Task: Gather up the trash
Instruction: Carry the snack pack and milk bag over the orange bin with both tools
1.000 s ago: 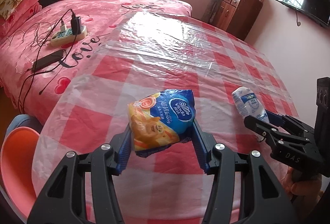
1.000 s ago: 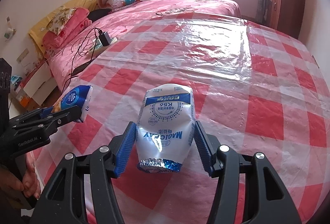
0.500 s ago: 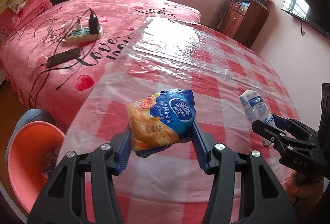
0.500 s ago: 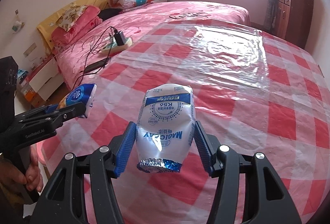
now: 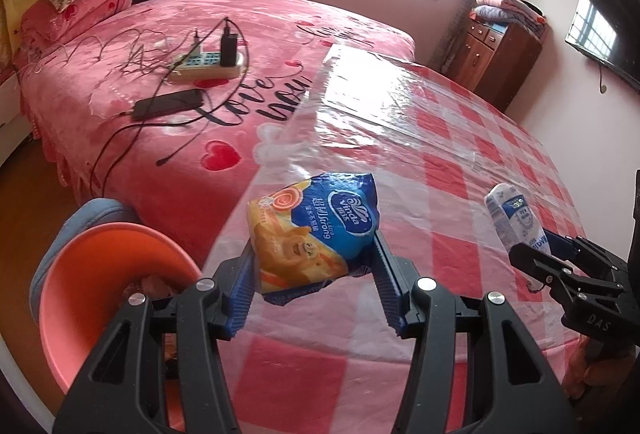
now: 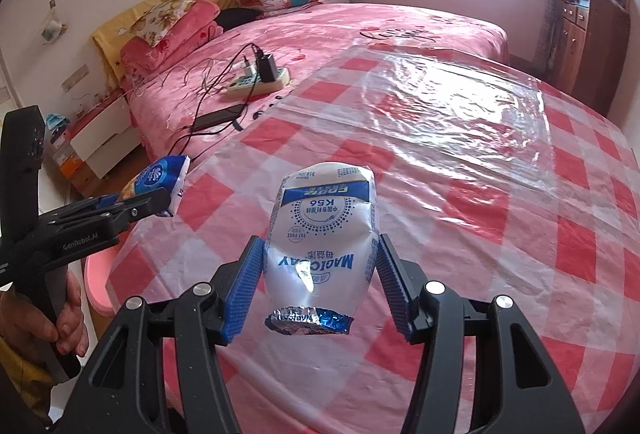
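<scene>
The left tongs (image 5: 312, 266) are clamped on a crumpled blue-and-orange Vinda tissue wrapper (image 5: 316, 230), the ribbed blue pads (image 5: 246, 286) pressing its two sides so that it hangs clear above the near left edge of the tabletop (image 5: 460, 138). The right tongs (image 6: 320, 270) grip a flattened silver-and-blue milk pouch (image 6: 324, 234) the same way — pinched across its middle, foil end towards the camera, lifted off the red-checked plastic cloth. Both pieces of trash are in the air, not resting on anything.

In the left wrist view an orange waste bin (image 5: 108, 290) stands on the floor at the near left, just beside the tabletop's edge and below the wrapper, with something already lying inside it. My reading is that the wrapper is held out over that side so it can be carried above the bin's mouth and dropped; the pouch would follow, since the right tongs sit well to the right of the bin.

Each piece is held sideways across its width, probably because thin, limp packaging gives the pads little else to bite on. On the bed (image 5: 140, 46) beyond lie a power strip (image 5: 206, 64) and a phone (image 5: 168, 104) with tangled cables — none of it trash.
</scene>
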`<state>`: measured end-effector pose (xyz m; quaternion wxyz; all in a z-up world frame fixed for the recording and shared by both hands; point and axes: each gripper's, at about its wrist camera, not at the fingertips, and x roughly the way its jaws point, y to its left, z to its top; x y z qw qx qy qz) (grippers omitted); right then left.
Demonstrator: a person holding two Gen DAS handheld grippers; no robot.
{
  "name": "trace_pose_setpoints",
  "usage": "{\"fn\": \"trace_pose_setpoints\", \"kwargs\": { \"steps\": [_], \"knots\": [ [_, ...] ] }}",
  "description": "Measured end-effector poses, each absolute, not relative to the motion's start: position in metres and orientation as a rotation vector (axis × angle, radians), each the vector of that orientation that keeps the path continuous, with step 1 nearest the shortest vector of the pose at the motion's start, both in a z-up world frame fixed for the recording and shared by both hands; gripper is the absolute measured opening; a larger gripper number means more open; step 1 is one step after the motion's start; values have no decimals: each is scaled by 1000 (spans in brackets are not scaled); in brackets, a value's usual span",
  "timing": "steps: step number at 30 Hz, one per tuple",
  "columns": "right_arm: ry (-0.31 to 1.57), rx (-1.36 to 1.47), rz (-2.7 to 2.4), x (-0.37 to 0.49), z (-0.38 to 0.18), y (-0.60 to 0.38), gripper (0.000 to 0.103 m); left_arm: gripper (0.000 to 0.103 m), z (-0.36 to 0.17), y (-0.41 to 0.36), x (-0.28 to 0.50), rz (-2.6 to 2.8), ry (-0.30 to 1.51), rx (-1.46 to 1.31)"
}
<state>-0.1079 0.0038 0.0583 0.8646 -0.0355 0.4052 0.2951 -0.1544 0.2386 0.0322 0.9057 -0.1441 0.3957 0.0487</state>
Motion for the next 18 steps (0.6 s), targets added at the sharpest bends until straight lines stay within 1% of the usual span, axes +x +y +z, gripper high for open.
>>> {"fn": "trace_pose_setpoints", "kwargs": {
  "steps": [18],
  "knots": [
    [872, -162, 720, -124, 62, 65, 58, 55, 24, 308, -191, 222, 801, -361]
  ]
}}
